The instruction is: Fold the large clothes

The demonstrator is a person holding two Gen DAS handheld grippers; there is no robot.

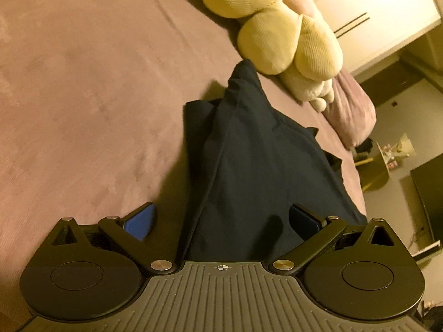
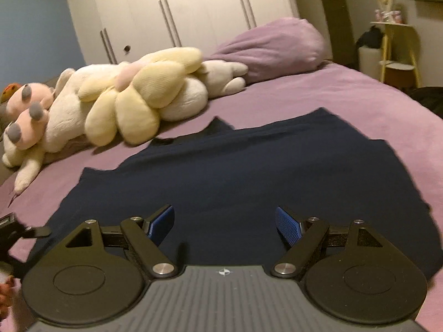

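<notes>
A dark navy garment (image 2: 249, 171) lies spread on the purple bed cover (image 2: 346, 102), with folds and uneven edges. In the left wrist view the garment (image 1: 249, 166) runs from between my fingers away toward the plush toys. My left gripper (image 1: 221, 221) is open, its blue pads wide apart on either side of the near cloth edge. My right gripper (image 2: 224, 225) is open just above the near part of the garment, holding nothing. Part of the left gripper (image 2: 16, 229) shows at the left edge of the right wrist view.
A pile of cream and yellow plush toys (image 2: 116, 102) lies beyond the garment, also in the left wrist view (image 1: 277, 27). A purple pillow (image 2: 277, 47) sits behind. White wardrobe doors (image 2: 193, 8) stand at the back. A yellow chair (image 2: 398, 52) stands beside the bed.
</notes>
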